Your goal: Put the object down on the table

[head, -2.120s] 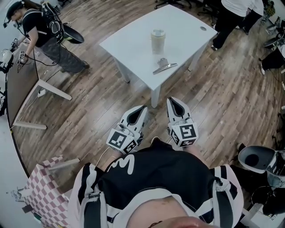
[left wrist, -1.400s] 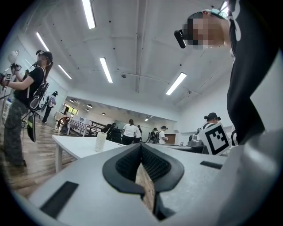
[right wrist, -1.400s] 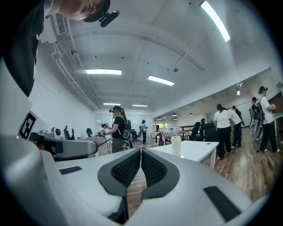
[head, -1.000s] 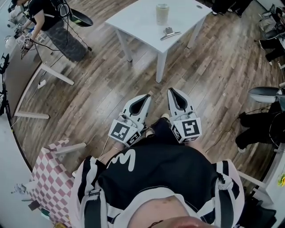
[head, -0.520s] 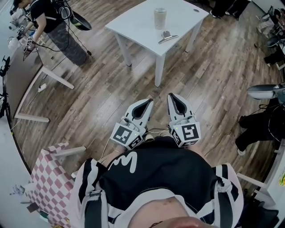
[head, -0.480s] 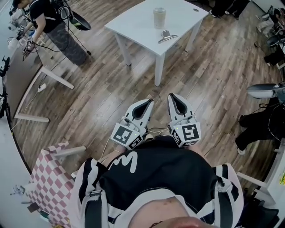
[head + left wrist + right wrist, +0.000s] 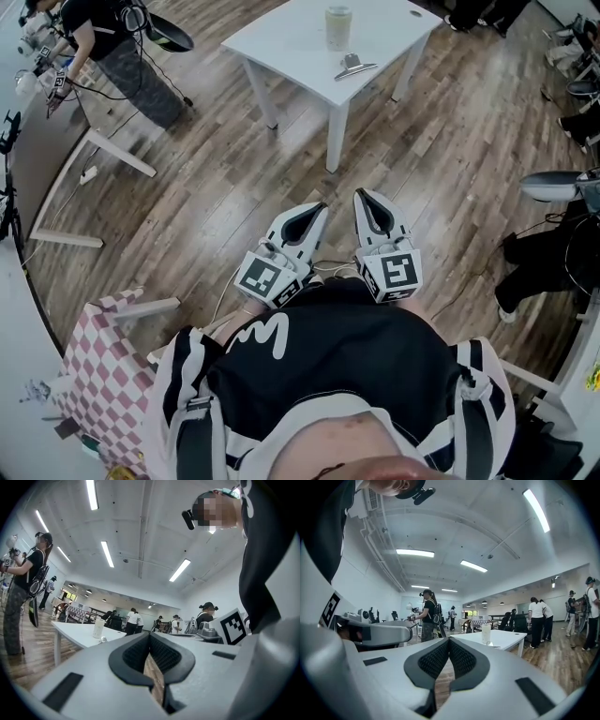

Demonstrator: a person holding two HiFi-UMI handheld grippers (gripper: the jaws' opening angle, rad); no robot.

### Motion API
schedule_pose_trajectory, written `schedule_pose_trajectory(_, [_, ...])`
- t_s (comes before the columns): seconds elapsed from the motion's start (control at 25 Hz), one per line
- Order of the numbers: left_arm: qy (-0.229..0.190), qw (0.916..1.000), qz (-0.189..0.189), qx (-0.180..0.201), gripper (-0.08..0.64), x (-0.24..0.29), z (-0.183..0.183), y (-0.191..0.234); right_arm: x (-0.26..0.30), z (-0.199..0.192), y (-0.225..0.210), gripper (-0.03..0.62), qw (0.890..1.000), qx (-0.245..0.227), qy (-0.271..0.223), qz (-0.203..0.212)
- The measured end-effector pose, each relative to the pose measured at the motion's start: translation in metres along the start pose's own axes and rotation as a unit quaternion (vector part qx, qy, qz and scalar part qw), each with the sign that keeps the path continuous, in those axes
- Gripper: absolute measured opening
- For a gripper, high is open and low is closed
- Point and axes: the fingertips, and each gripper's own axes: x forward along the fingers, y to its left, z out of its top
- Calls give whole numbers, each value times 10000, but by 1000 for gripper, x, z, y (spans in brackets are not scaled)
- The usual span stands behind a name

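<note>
Wooden floor (image 7: 197, 178): bare planks run ahead of and below both grippers and separate them from the table. Going back to the table means walking forward first, not stretching an arm.
White table (image 7: 291, 47): well ahead of both grippers and out of reach, its near corner turned toward them. I judge that the task's thing is already down on it, so the job now is to stay clear of it.
Left gripper (image 7: 150, 637): clenched on nothing, its pads meeting with only floor showing through the slit. It is held close in front of the person, just beside the right gripper. Low and tucked in is the safe carriage here.
Right gripper (image 7: 449, 641): pressed together and empty, pointing forward toward the table. It is best kept level, with no swing outward.
Pale cup (image 7: 337, 26): upright on the table, far ahead and a little beyond the clip. It looks the easier of the two to tip if the table is bumped.
Grey clip (image 7: 352, 67): flat on the tabletop, nearer the grippers than the cup and apart from it. I cannot tell which of the two is the object meant.
</note>
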Motion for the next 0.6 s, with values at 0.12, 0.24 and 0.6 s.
schedule_pose_trajectory(0.12, [-58,10000,52,-24,5,-2,3,1,1,3,3,17,10000,6,-63,62])
schedule_pose_trajectory(0.24, [-107,9999,64,-2,5,-4,8,2,2,7,7,17,9998,3,-126,126])
schedule_pose_trajectory(0.6, [-122,9998,108,-80,5,-7,6,6,1,6,10,17,9997,26,-153,170])
